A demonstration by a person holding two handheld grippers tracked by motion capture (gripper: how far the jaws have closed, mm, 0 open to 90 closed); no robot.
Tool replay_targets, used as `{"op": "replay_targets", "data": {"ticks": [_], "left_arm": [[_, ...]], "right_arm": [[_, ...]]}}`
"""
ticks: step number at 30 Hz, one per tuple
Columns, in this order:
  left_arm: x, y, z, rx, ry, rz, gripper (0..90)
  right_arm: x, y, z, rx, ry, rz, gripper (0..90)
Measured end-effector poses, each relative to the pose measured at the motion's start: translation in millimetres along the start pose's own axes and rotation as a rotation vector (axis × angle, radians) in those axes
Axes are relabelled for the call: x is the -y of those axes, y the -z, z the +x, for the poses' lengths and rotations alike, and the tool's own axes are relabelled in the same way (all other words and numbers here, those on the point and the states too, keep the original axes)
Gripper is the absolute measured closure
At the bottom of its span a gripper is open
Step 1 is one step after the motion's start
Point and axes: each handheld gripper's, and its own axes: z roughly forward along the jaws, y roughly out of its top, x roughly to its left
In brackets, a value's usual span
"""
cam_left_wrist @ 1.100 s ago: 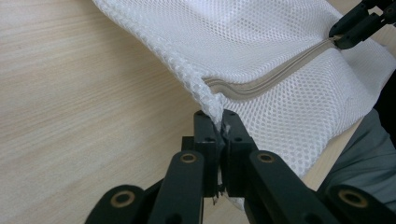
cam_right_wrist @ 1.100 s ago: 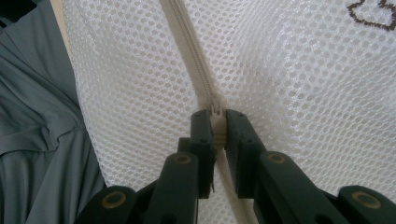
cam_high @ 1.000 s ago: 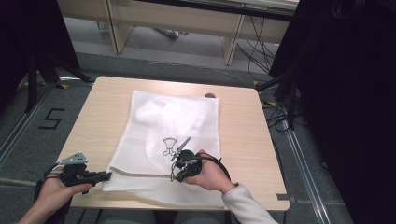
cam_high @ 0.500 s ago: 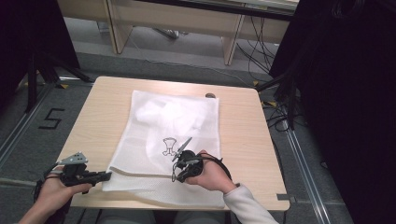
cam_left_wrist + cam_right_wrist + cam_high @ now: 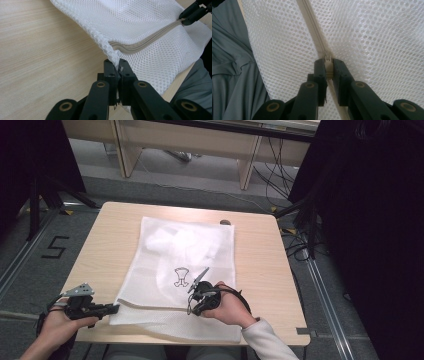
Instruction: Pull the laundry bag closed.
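Wooden table, white mesh laundry bag laid flat from its middle to its near edge.
Left gripper clenched on the bag's near-left corner, at the zipper's end; right gripper clamped on the zipper pull, near the table's near edge. Small printed figure on mesh.

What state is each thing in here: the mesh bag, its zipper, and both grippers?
Mesh bag: lying flat on the table, something white inside.
Zipper: closed along the stretch between the grippers.
Left gripper: shut on the bag's corner.
Right gripper: shut on the zipper pull.
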Motion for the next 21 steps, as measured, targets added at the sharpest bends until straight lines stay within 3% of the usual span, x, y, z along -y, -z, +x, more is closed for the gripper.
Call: {"op": "replay_targets", "data": {"ticks": [7,10,13,15,17,19,21], "left_arm": [[0.0,0.2,0.1,0.0,0.0,-0.001,86.1],[0.1,0.0,0.0,-0.001,0.0,-0.003,86.1],[0.1,0.0,0.1,0.0,0.0,-0.002,86.1],[0.1,-0.1,0.1,-0.002,-0.001,-0.002,86.1],[0.1,0.0,0.1,-0.002,-0.001,0.0,86.1],[0.1,-0.1,0.1,-0.001,0.0,-0.002,86.1],[0.1,-0.1,0.1,-0.002,-0.001,-0.003,86.1]], "right_arm": [[1.2,1.2,-0.9,0.0,0.011,0.001,82.4],[2.3,2.0,-0.3,-0.013,-0.013,-0.005,82.4],[4.0,2.7,-1.5,-0.003,0.0,0.002,82.4],[4.8,4.0,-0.8,0.011,-0.021,0.012,82.4],[5.9,4.6,-2.6,0.006,-0.002,0.007,82.4],[7.0,5.7,-1.9,0.011,-0.025,0.008,82.4],[7.9,5.6,-4.1,0.004,0.001,0.001,82.4]]}}
